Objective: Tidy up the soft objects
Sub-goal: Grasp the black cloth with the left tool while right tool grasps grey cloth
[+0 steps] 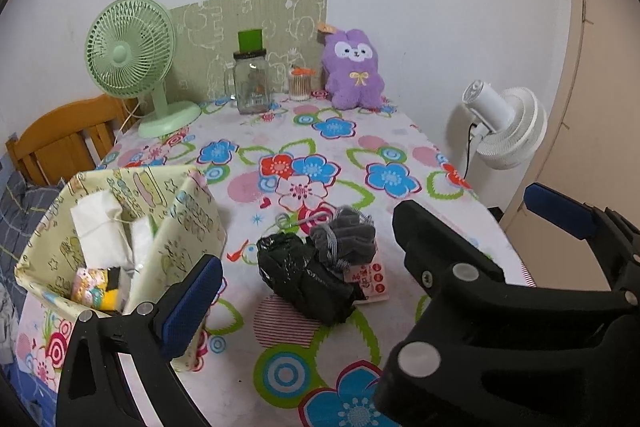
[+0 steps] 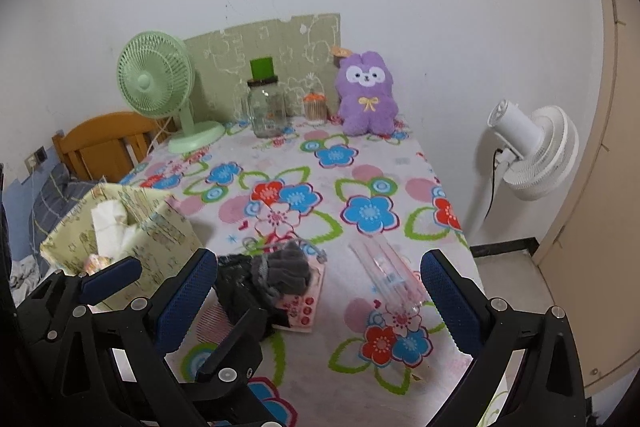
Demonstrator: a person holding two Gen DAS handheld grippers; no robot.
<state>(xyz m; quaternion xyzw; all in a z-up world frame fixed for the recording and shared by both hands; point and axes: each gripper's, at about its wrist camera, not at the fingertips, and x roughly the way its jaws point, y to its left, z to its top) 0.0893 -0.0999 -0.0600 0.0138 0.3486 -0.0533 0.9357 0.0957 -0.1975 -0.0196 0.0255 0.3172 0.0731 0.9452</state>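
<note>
Left wrist view: floral desk [image 1: 340, 131].
Fabric bin [image 1: 188, 223]: already holds white cloths, desk's left edge.
Left to sort: black bundle [image 1: 304, 275], grey scrunchie [image 1: 348, 235], mid-desk.
Left gripper [image 1: 304, 255], right gripper [image 2: 320, 291]: jaws spread, empty.

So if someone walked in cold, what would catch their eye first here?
Probably the purple plush toy sitting against the wall at the table's far edge, with the green desk fan standing at the far left. Nearer, a dark pile of a black bundle and a grey scrunchy cloth lies mid-table, beside the open fabric storage box on the left.
</note>
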